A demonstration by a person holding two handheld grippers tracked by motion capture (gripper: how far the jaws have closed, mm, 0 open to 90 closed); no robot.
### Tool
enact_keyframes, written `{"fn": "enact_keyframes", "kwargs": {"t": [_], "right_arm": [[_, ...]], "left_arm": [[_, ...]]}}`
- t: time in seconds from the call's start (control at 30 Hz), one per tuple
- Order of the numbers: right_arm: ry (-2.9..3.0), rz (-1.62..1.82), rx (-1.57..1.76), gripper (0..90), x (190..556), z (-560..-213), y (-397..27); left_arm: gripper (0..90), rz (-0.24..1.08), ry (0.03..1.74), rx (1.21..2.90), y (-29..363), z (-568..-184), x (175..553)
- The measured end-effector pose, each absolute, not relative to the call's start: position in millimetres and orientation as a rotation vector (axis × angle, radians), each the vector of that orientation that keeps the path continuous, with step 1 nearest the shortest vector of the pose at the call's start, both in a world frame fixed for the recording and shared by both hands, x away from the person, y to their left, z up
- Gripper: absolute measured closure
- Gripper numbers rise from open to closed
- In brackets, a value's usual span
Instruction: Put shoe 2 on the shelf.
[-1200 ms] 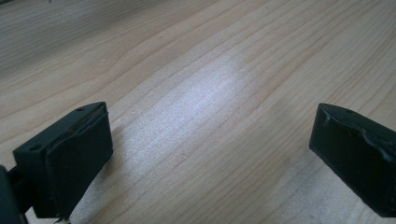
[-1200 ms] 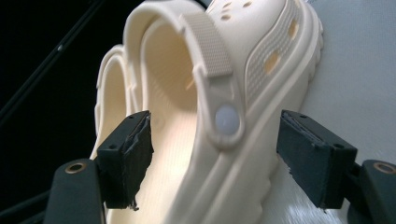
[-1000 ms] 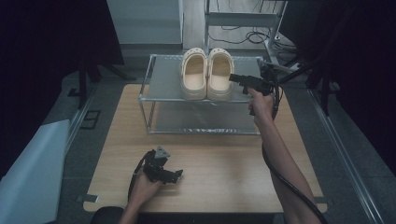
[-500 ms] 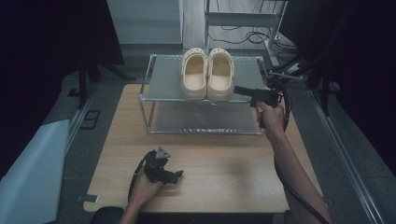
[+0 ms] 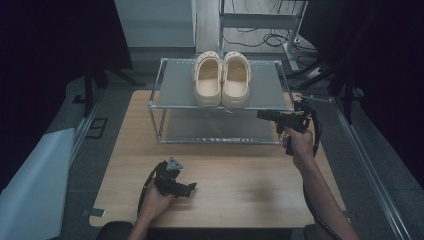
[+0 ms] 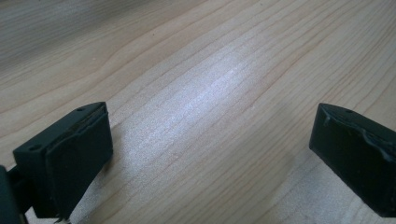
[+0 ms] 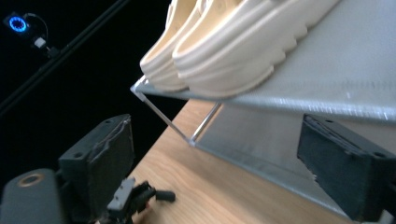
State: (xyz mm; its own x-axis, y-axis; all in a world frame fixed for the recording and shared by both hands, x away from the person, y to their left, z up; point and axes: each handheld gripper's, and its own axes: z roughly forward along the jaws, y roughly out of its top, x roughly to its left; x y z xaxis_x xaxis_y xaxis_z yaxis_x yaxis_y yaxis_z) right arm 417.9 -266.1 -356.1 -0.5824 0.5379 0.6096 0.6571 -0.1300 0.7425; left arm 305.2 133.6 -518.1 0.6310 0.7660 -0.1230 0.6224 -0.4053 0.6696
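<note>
A pair of cream clogs (image 5: 222, 80) stands side by side on the top shelf of a metal-framed rack (image 5: 175, 92) at the back of the wooden table (image 5: 240, 185). My right gripper (image 5: 262, 114) hovers in front of the rack's right end, pointing left, below the shelf edge and apart from the clogs. Its jaws have just been opening and nothing is between them. The right gripper view looks between those wide jaws (image 7: 215, 168) at the shelf edge (image 7: 345, 107) and the clogs (image 7: 233, 51) above it. My left gripper (image 5: 190, 188) rests low on the table's front left, open (image 6: 210, 154) over bare wood.
The rack's lower shelf (image 5: 215, 127) holds nothing. A white sheet (image 5: 30, 185) lies on the floor left of the table. A metal stand (image 5: 260, 20) and cables sit behind the rack. The left hand with its gripper (image 7: 135, 198) appears small in the right gripper view.
My right gripper has drawn back from beside the right clog, toward the person and lower, to the rack's front right. The left gripper has stayed put.
</note>
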Motion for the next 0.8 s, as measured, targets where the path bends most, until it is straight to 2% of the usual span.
{"fn": "enact_keyframes", "kwargs": {"t": [0.23, 0.8], "right_arm": [[-2.032, -1.831, -1.367, 5.1, 404.4, -372.3, -278.9], [-2.183, -1.769, -1.429, 5.7, 362.7, -413.5, -320.9]], "left_arm": [[0.0, 0.263, 1.080, 2.139, 134.9, -517.3, 304.6], [0.0, 0.264, 1.110, 2.134, 140.6, -514.8, 302.7]]}}
